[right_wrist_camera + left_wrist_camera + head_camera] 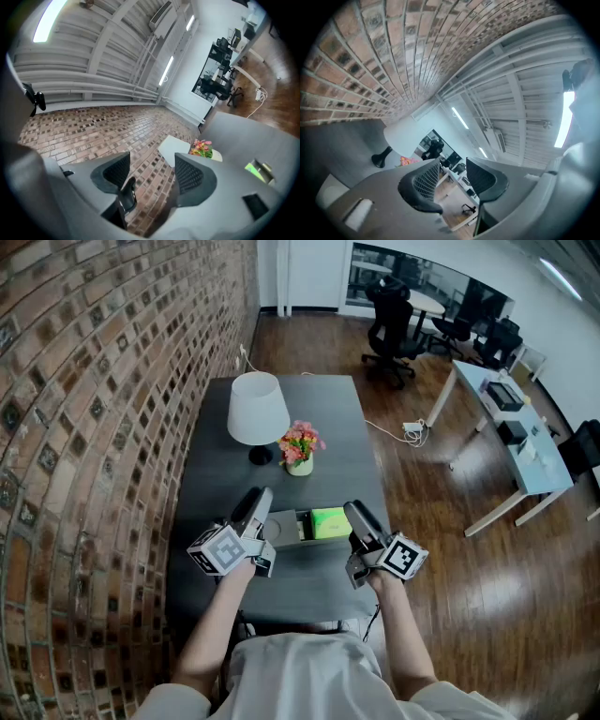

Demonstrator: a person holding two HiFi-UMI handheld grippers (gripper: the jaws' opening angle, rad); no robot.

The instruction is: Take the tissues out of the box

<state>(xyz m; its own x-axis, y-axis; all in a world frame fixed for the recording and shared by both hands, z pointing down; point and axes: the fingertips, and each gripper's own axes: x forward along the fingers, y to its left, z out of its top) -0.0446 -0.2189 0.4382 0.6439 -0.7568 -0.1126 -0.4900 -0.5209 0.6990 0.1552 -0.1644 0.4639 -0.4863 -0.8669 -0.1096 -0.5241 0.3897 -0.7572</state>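
The tissue box (314,524) lies on the dark grey table (281,427) near its front, with a green right end and a pale grey left part. No loose tissue shows. My left gripper (255,506) is just left of the box and tilted upward, its jaws drawn close with nothing between them (452,177). Just right of the box, my right gripper (357,517) is also raised, open and empty (152,176). The right gripper view catches the box's green end (256,169) low at the right.
A white table lamp (257,411) and a small pot of pink flowers (300,448) stand behind the box. A brick wall (84,427) runs along the table's left side. Wooden floor, a white desk (511,442) and office chairs (394,329) lie to the right.
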